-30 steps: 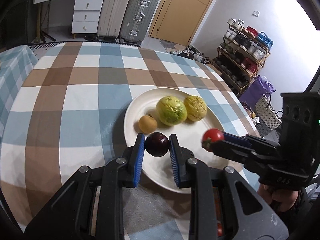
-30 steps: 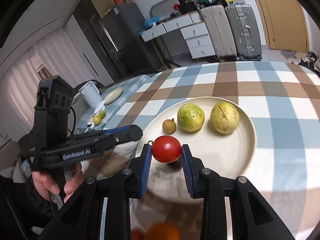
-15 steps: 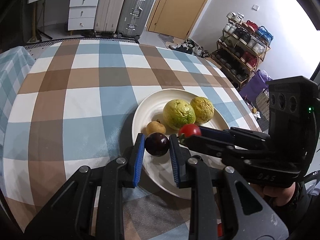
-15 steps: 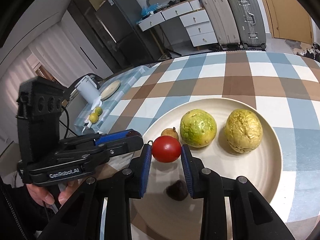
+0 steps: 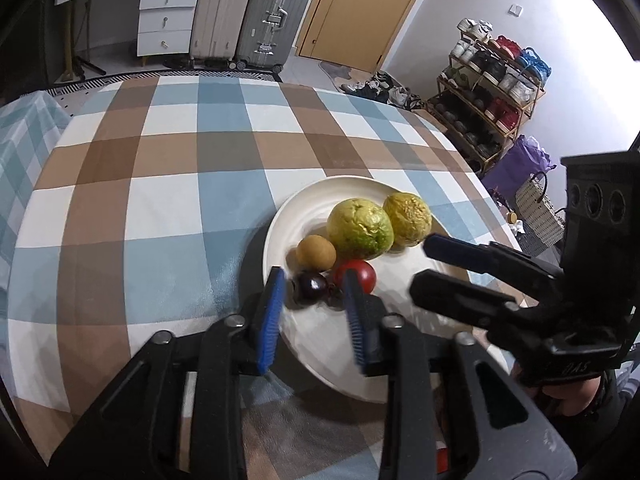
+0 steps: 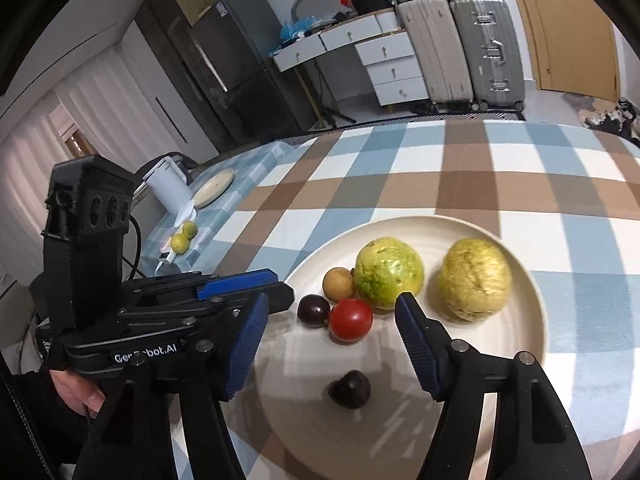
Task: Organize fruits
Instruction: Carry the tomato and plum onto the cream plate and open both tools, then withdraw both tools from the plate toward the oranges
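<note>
A cream plate (image 6: 532,280) (image 5: 276,232) on the checked tablecloth holds a green guava (image 6: 388,272), a yellow guava (image 6: 474,276), a small brown fruit (image 6: 339,284), a dark plum (image 6: 314,310) (image 5: 312,286), a red tomato (image 6: 351,320) (image 5: 356,276) and a second dark fruit (image 6: 349,388). My left gripper (image 5: 313,280) (image 6: 280,286) is opening; the plum lies on the plate between its blue pads, untouched. My right gripper (image 6: 332,304) (image 5: 424,264) is opening wide; the tomato rests on the plate between its fingers, clear of both pads.
A side table at the left carries a white kettle (image 6: 168,188), two limes (image 6: 184,238) and a flat dish (image 6: 214,188). Suitcases (image 5: 272,12) and drawers (image 5: 166,20) stand beyond the table's far edge, a shoe rack (image 5: 492,92) to the right. A hand (image 6: 76,392) holds the left gripper.
Both grippers were shut on fruit, the left on the plum and the right on the tomato. Both have opened, and the two fruits now lie side by side on the plate.
</note>
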